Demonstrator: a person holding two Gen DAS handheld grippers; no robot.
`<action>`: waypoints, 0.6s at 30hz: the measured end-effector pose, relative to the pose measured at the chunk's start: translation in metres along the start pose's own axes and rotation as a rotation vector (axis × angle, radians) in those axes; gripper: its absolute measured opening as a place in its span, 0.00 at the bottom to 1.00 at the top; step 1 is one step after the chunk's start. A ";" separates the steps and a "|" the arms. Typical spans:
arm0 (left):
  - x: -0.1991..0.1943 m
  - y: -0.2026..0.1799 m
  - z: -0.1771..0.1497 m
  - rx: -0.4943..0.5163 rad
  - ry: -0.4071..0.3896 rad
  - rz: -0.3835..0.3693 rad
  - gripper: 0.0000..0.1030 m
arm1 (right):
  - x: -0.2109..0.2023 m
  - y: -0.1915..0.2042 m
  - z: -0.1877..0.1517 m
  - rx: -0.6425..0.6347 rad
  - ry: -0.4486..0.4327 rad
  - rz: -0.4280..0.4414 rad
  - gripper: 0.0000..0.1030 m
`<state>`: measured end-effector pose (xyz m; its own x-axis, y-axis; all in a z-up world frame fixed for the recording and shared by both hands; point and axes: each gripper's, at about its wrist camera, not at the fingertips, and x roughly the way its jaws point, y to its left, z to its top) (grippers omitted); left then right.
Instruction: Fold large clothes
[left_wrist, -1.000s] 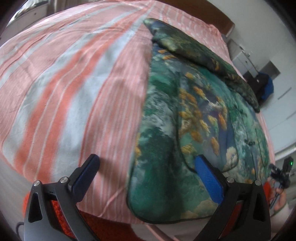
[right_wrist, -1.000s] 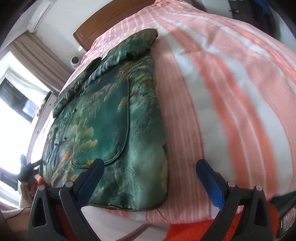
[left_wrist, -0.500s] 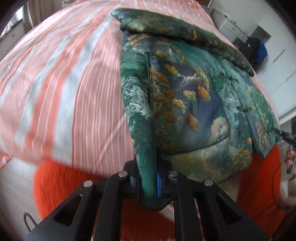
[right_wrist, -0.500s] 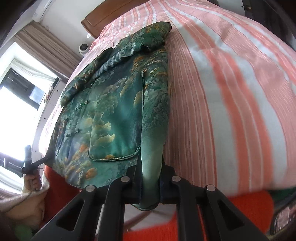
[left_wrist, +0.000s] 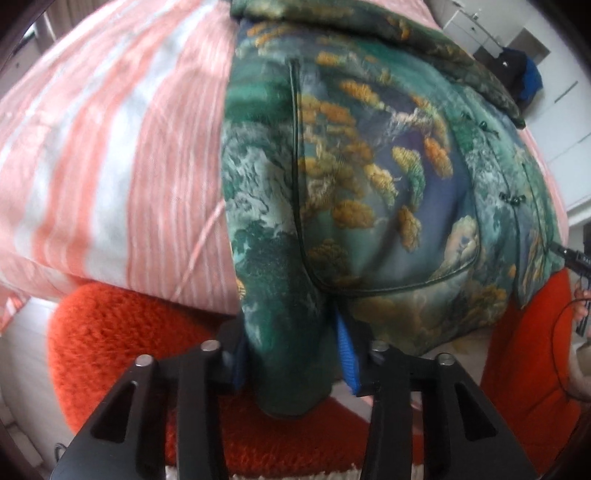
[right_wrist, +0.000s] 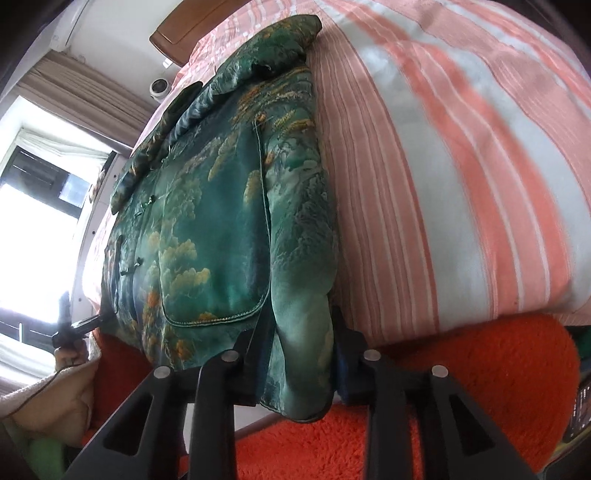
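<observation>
Jacket (left_wrist: 369, 192) hem corners, flat on the bed (left_wrist: 110, 147) a second ago, now sit bunched in both clenched grippers, left gripper (left_wrist: 291, 354) and right gripper (right_wrist: 299, 354), whose jaws have just eased slightly wider; lifting for the fold looks next.

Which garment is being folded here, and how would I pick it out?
Find the bed with the pink-and-white striped cover. On it lies a glossy green padded jacket printed with orange trees and clouds, its hem hanging over the near edge. Unlike the striped bedding and the orange fuzzy blanket below, it has a piped curved pocket and knot buttons.
</observation>
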<state>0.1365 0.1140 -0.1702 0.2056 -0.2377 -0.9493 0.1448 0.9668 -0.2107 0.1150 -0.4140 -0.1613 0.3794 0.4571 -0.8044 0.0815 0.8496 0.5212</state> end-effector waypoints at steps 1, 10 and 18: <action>0.002 0.000 0.001 -0.006 0.007 -0.004 0.21 | 0.002 -0.001 -0.001 0.003 0.010 0.005 0.29; -0.021 0.012 -0.019 0.001 -0.030 -0.022 0.07 | -0.006 0.004 -0.005 -0.036 0.049 0.033 0.12; -0.076 0.033 -0.032 -0.090 -0.075 -0.206 0.06 | -0.040 0.016 -0.016 -0.022 0.105 0.111 0.11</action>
<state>0.0949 0.1666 -0.1121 0.2520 -0.4342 -0.8649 0.1050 0.9007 -0.4216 0.0860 -0.4143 -0.1257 0.2859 0.5726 -0.7683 0.0240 0.7973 0.6032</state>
